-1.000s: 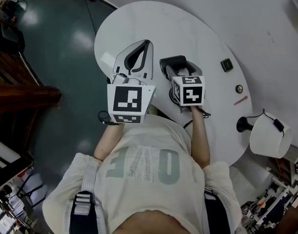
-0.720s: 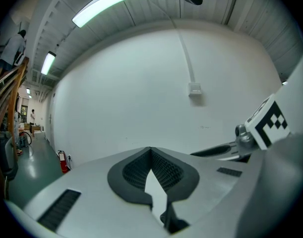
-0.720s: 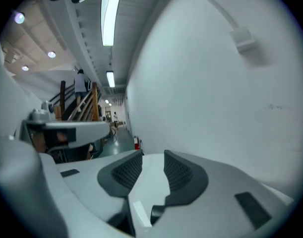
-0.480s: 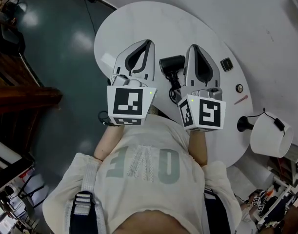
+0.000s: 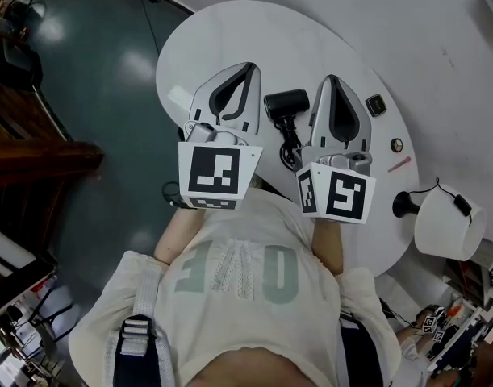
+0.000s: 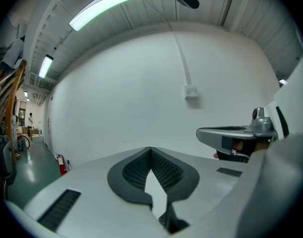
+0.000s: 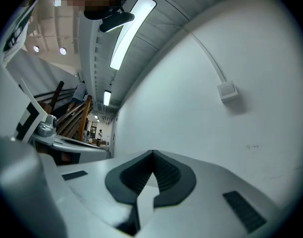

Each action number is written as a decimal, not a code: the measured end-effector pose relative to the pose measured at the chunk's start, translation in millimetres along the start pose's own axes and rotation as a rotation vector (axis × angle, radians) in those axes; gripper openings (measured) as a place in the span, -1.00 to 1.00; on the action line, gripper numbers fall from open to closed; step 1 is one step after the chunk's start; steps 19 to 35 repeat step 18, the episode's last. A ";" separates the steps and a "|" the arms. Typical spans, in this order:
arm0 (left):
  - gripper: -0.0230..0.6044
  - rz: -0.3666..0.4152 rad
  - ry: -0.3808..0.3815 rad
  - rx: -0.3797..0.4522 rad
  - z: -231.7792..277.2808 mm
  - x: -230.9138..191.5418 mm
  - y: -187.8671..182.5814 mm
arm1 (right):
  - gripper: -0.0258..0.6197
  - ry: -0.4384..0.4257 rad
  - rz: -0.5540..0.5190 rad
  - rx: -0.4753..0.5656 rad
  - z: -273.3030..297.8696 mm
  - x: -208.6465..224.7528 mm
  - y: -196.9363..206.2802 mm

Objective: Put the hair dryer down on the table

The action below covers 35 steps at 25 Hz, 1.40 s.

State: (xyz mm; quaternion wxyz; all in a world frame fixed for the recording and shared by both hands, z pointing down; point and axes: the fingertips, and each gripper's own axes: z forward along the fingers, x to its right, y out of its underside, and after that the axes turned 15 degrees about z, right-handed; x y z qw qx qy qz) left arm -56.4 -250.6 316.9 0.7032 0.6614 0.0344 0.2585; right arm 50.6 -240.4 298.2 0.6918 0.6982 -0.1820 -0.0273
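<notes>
On the table (image 5: 230, 31): hair dryer (image 5: 286, 103) lying flat between the two tools | left tool (image 5: 248, 68): jaws closed together, holding nothing | right tool (image 5: 333, 79): jaws closed together, holding nothing

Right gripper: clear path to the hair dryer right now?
Probably yes. The hair dryer lies on the table beside the right gripper, with nothing between them. Its jaws are shut, so they must open first.

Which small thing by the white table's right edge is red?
The thin red stick; the dark square block and small round knob beside it aren't.
</notes>
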 end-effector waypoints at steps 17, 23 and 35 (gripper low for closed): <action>-0.91 -0.007 -0.020 -0.004 -3.6 -4.2 1.6 | -0.91 -0.008 -0.009 -0.041 4.5 -1.0 9.1; -0.91 -0.006 -0.020 -0.004 -3.9 -4.4 1.5 | -0.91 -0.011 -0.006 -0.044 4.7 -1.7 9.6; -0.91 -0.006 -0.020 -0.004 -3.9 -4.4 1.5 | -0.91 -0.011 -0.006 -0.044 4.7 -1.7 9.6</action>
